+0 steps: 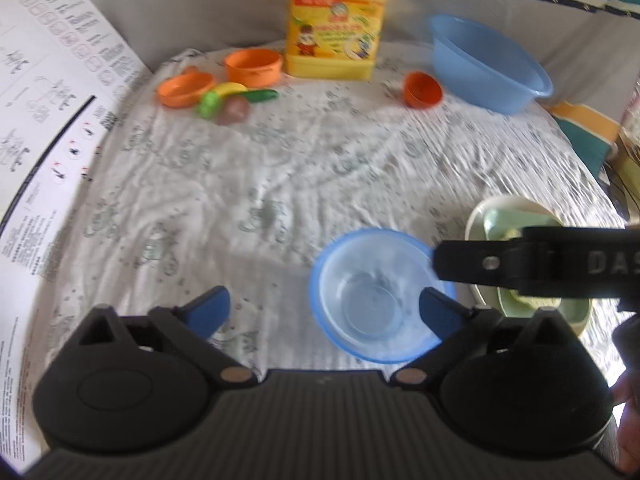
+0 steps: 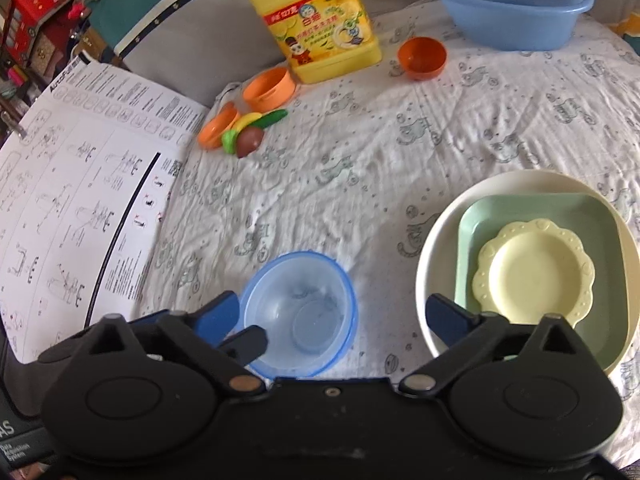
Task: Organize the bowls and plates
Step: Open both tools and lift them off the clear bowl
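Blue-padded fingers [image 1: 210,310] of the left gripper [image 1: 324,312] stand wide apart over a cloth-covered bench [image 1: 280,184], one pad laid over the near rim of a clear blue bowl [image 1: 380,296] that sits upright on the cloth with nothing gripped; whether the pad touches the rim cannot be told. From the right wrist view, the right gripper [image 2: 340,320] is likewise spread wide and empty, its left finger beside that same bowl [image 2: 300,312] and its right finger above the edge of a stack of plates. That stack, just right of the bowl, is a cream round plate [image 2: 436,248] carrying a green square plate [image 2: 520,212], with a small pale yellow scalloped plate [image 2: 536,272] on top. In the left wrist view the right gripper's black body crosses in front of the stack. Farther back on the patterned cloth lie an orange toy pot [image 2: 270,88], an orange lid [image 2: 218,126] and a cluster of toy fruit and vegetables [image 2: 250,132], a yellow detergent jug [image 2: 316,24], a small orange bowl [image 2: 422,58] and a large blue basin [image 2: 508,4]. A printed instruction sheet [image 2: 80,184] lies along the left side
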Demonstrator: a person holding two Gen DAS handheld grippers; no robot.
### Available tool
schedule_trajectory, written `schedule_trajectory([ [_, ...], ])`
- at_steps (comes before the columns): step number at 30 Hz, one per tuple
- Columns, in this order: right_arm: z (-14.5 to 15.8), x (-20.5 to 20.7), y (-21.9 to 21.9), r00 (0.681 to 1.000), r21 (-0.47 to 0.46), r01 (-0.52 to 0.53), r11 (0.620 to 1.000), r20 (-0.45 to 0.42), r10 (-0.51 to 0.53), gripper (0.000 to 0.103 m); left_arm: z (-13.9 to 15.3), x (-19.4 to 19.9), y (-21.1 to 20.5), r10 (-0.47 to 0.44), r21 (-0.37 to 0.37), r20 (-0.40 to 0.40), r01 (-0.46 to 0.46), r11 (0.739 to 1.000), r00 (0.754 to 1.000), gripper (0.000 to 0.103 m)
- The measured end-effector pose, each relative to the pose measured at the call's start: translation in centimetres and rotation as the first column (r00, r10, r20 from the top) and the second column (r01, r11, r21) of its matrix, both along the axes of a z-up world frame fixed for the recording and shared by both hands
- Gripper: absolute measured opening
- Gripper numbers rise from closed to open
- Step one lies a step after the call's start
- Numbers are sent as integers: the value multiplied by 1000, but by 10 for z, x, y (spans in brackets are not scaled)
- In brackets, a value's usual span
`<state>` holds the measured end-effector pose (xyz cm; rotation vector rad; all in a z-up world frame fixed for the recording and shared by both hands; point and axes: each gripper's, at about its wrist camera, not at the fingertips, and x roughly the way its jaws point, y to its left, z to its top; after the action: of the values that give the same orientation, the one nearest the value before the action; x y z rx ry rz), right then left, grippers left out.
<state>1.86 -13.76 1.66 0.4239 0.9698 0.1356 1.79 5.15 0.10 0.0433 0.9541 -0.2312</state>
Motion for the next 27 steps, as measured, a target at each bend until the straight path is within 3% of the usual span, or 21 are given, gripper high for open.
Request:
schedule_trajectory([
  [11, 5, -1, -8, 999, -18, 29, 999, 20, -29, 103, 3, 5, 1, 21, 1, -18, -21, 1000, 1000, 103],
  [27, 12, 16, -52, 991, 21, 118, 993, 56, -119, 103, 22, 38, -39, 16, 25, -14, -16, 1000, 1000, 103],
])
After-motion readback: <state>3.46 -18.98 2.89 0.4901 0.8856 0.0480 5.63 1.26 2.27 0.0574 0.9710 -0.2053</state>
